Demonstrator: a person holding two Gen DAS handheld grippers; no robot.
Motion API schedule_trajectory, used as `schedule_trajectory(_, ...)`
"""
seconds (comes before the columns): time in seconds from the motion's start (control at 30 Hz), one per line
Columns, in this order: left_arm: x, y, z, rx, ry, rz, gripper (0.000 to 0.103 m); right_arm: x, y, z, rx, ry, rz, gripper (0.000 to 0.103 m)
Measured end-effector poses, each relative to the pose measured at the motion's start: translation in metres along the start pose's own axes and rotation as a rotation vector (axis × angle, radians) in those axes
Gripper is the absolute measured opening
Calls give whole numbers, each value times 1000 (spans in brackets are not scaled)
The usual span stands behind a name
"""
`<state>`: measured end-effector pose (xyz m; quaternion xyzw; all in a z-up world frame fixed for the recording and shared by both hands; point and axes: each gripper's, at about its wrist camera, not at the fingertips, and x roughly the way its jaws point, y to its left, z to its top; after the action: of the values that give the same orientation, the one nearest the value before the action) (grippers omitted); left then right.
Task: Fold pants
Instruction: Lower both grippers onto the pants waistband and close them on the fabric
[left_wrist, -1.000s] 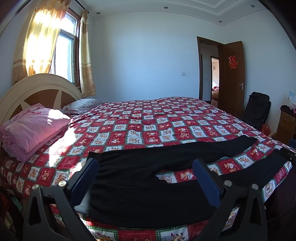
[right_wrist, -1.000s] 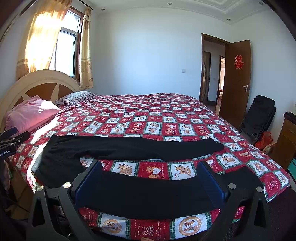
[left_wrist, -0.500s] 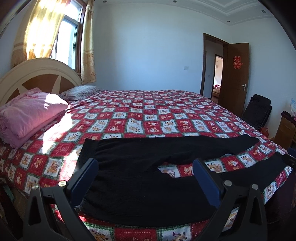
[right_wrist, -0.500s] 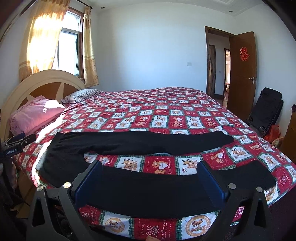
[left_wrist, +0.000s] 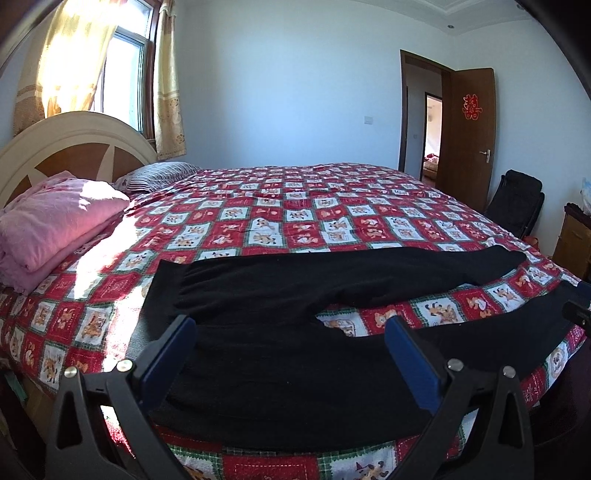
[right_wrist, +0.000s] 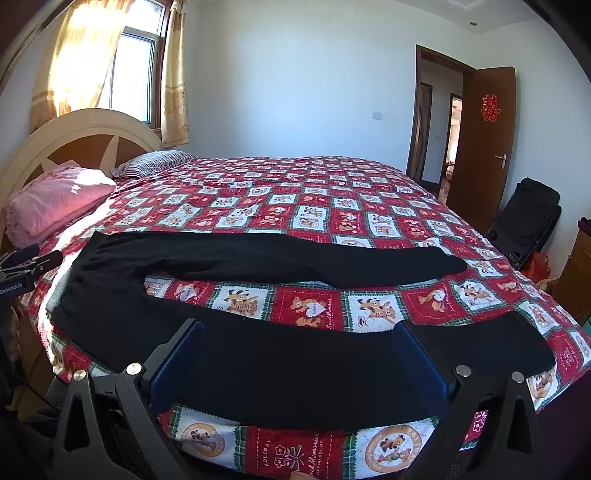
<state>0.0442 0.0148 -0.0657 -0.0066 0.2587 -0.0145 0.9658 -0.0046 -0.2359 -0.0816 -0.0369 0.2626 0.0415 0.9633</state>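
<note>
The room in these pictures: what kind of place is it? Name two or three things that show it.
A home bedroom, most likely. A large bed with a curved headboard, a striped pillow and a folded pink blanket fills it, and black pants lie spread on the quilt.

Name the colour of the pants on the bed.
Plain black pants, clearest in the right wrist view.

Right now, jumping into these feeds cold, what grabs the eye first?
The black pants dominate: spread flat along the near edge of the red patchwork bedspread, waist toward the headboard, legs splayed in a V toward the door side. Both grippers, left gripper and right gripper, hang open over the near leg, gripping nothing. A folded pink blanket sits sunlit by the headboard.
</note>
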Motion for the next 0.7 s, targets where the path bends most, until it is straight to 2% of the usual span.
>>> schedule_trajectory(0.23, 45, 16, -1, 18, 54, 35, 103, 28, -19, -6, 23, 41, -21, 102)
schedule_trajectory(0.5, 95, 71, 12, 19, 127, 108, 103, 59, -39, -17, 87, 121, -10, 101)
schedule_trajectory(0.53, 102, 80, 15, 17, 128, 125, 103, 62, -41, -19, 95, 127, -4, 100)
schedule_trajectory(0.6, 113, 102, 22, 8, 127, 169, 103, 69, -44, -20, 100, 139, 2, 84)
schedule_trajectory(0.7, 131, 136, 35, -30, 132, 202, 103, 81, -48, -22, 109, 167, 5, 77)
